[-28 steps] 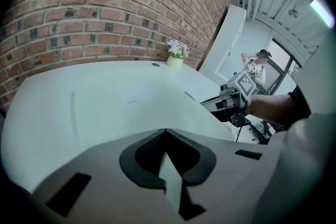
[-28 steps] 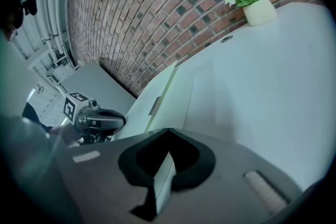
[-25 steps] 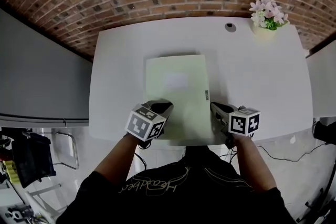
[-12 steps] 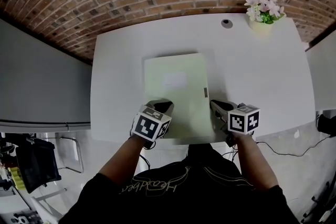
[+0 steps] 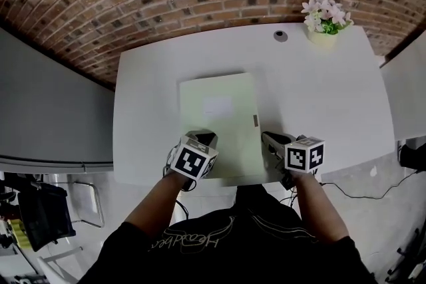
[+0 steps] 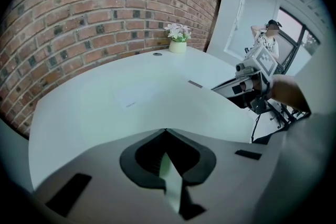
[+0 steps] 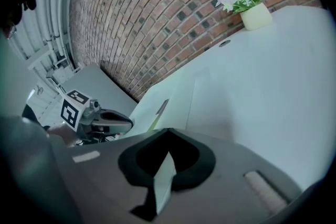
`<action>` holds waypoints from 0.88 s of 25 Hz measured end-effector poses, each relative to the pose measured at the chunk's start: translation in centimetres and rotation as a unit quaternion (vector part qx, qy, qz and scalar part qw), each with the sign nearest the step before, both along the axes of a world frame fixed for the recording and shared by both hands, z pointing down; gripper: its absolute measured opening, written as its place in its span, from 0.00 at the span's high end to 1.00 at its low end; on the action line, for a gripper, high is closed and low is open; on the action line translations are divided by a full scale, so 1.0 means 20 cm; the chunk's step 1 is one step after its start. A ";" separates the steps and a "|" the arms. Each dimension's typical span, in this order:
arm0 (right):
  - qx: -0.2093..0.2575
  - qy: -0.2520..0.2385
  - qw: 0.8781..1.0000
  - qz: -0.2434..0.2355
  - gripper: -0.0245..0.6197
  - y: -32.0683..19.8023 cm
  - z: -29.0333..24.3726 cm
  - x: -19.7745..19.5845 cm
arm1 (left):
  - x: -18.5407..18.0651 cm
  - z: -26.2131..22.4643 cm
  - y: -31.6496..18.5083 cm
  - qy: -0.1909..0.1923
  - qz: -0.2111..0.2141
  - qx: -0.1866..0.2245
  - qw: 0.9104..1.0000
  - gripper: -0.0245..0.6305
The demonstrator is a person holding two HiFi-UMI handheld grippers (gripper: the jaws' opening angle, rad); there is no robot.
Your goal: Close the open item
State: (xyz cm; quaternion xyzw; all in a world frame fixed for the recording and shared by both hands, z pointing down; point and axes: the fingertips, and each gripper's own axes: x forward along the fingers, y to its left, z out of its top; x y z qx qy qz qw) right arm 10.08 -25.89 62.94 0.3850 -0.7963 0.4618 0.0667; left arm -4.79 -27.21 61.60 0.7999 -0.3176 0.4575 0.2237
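Both tongs are pinched shut on nothing, left gripper and right gripper by the folder's near edge. It lies flat on the table and looks closed already, so I'd just back off.

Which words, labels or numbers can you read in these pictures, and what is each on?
White label on the green folder: print too small to read.
Script on the person's black shirt: too blurred to read.
Marker cubes: patterns only, no letters.

Folder label print too small to read.
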 end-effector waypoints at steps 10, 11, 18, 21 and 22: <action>0.017 -0.011 1.000 0.013 0.96 0.04 -0.11 0.03 | 0.01 -0.05 -0.02 0.010 0.007 0.005 1.000 0.96; 0.019 -0.010 1.000 0.014 0.96 0.05 -0.13 0.03 | 0.01 -0.06 -0.02 0.013 0.004 0.004 1.000 0.96; 0.040 0.014 0.999 0.023 0.96 0.11 -0.21 0.11 | 0.01 -0.12 -0.03 0.025 -0.004 0.028 0.999 0.96; 0.049 0.043 0.998 0.012 0.96 0.15 -0.24 0.14 | 0.03 -0.20 -0.01 0.042 -0.004 0.042 0.998 0.96; 0.054 0.053 0.997 0.008 0.96 0.17 -0.26 0.14 | 0.03 -0.23 0.00 0.050 -0.005 0.046 0.998 0.96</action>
